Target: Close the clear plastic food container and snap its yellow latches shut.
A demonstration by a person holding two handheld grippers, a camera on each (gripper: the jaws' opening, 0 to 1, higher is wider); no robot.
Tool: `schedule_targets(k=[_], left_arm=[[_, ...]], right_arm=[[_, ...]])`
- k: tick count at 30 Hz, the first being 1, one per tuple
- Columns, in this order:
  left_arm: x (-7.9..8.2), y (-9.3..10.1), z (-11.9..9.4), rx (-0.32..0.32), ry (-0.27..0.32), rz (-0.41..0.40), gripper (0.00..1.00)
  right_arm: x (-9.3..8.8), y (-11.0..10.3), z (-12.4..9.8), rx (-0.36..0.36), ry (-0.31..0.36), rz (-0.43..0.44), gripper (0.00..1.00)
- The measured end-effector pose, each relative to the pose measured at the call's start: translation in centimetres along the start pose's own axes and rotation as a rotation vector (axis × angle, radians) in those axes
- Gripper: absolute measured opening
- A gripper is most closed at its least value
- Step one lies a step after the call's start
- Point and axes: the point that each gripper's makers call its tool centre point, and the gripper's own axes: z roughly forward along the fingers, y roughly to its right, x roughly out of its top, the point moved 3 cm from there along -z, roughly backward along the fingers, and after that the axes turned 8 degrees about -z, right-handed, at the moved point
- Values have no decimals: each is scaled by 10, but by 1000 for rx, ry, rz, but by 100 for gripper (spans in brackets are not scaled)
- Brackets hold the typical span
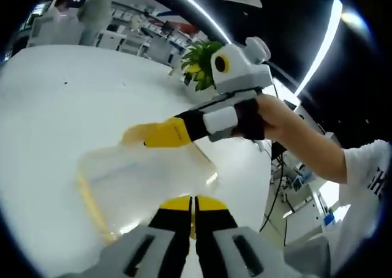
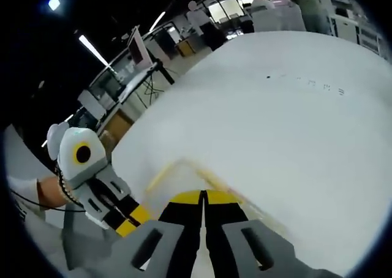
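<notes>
Clear plastic food container (image 1: 144, 180) sits mid-frame on the white table (image 1: 55, 106), no readable labels. Left gripper (image 1: 193, 199) and right gripper (image 2: 203, 195) both have jaws pressed together, right one's tips touching the container.

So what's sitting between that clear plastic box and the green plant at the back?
In the left gripper view, the right gripper reaches across between the container and the plant.

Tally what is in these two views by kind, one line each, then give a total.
Clear plastic container: 1
Grippers: 2, the left gripper and the right gripper
White table: 1
Potted plant: 1
Total: 5
</notes>
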Motion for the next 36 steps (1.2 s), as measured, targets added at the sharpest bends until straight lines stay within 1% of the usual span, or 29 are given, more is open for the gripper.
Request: schedule_targets(k=[1,3,5,6,7,8,11,15,17,21,23,28,36], left_arm=[[1,-1,0,5,14,11,0],[-1,-1,-1,1,10,-23,0],[-2,-3,-3,0,14,-26,0],[-3,-2,-3,-3,13,-28,0],[-7,-3,-3,-1,-9,-33,0],[-6,-2,-4,-2,8,-37,0],[-6,-2,-4,-4,11,-32,0],[-6,-2,-4,-1,13,-28,0],[-6,-2,-4,-3,14,-30,0],[-5,-2,-3,-5,10,-27,0],[-5,-2,-3,-3,9,-14,0],[-5,-2,-2,-6,13,-22,0],[-5,-2,-2,-5,15,-22,0]], right_arm=[[0,0,1,-1,-4,6,0],[-1,0,0,-1,-7,3,0],[2,2,0,-14,9,4,0],[3,4,-2,-31,5,-8,0],[3,5,-2,-35,-1,-12,0],[3,5,-2,-38,-1,-13,0],[4,6,-3,-37,7,5,0],[8,7,-3,-53,30,19,0],[8,7,-1,-50,31,31,0],[3,12,4,-79,16,37,0],[1,12,6,-79,5,38,0],[1,15,7,-75,17,52,0],[2,16,8,-75,12,50,0]])
